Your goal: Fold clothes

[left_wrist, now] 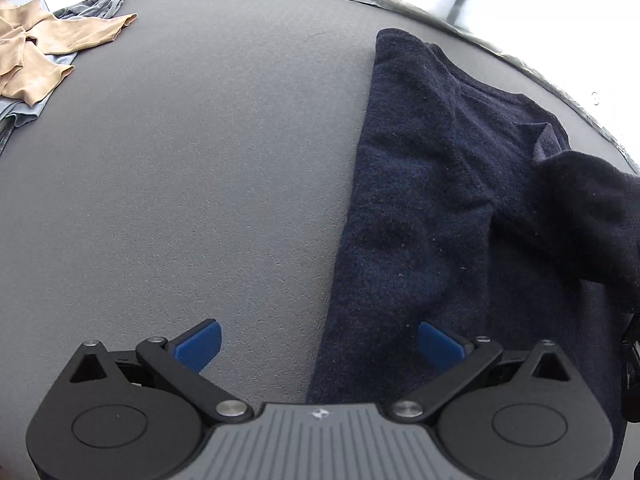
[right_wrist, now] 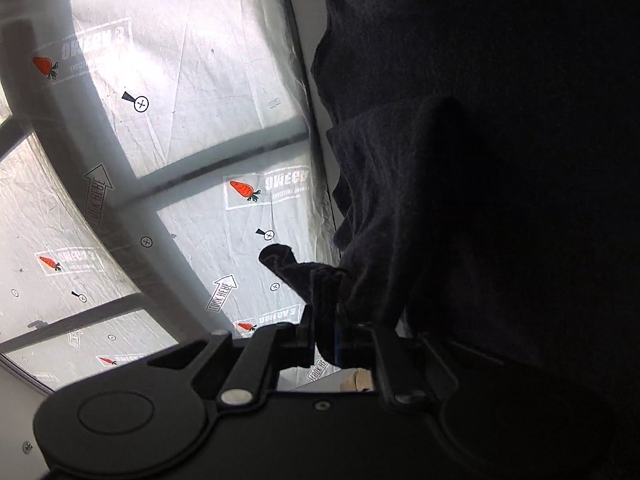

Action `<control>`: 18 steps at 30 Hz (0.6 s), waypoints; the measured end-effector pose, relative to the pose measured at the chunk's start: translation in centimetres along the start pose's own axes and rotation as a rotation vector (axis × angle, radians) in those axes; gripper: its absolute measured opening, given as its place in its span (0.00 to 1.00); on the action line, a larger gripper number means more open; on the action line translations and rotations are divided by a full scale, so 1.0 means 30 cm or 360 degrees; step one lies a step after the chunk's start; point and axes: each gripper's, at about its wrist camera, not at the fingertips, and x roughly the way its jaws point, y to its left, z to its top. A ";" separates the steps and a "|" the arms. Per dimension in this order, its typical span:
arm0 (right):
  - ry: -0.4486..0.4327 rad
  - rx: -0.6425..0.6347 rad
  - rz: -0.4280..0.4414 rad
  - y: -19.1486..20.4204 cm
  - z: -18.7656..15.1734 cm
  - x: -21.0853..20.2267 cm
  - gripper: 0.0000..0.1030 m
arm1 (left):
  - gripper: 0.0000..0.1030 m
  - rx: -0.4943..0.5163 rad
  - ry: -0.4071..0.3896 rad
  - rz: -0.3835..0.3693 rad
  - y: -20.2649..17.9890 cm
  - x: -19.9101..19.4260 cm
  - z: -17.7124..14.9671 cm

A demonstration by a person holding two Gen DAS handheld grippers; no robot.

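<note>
On the grey table (left_wrist: 180,180) our left gripper (left_wrist: 318,346) hangs wide open and empty; our right gripper (right_wrist: 326,334) pinches the navy sweater (left_wrist: 440,200) at lower centre.

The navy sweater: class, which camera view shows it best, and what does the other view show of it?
The left wrist view: the navy sweater lies spread on the grey table, edges and one sleeve visible. The right wrist view shows only dark, shadowed folds close up, with a bit of fabric pinched in the right tool.
</note>
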 end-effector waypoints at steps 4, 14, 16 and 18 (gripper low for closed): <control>0.0094 -0.0069 0.0029 0.021 -0.090 0.006 0.09 | 1.00 0.0009 0.0017 -0.0004 0.040 -0.033 -0.062; 0.0233 -0.0155 -0.0121 -0.014 -0.252 -0.013 0.09 | 1.00 0.0012 0.0023 -0.0051 0.118 -0.095 -0.166; 0.0238 -0.0179 -0.0115 -0.013 -0.275 -0.021 0.09 | 1.00 0.0019 0.0023 -0.0061 0.129 -0.106 -0.186; 0.0242 -0.0187 -0.0139 -0.028 -0.293 -0.027 0.09 | 1.00 0.0027 0.0030 -0.0067 0.136 -0.109 -0.203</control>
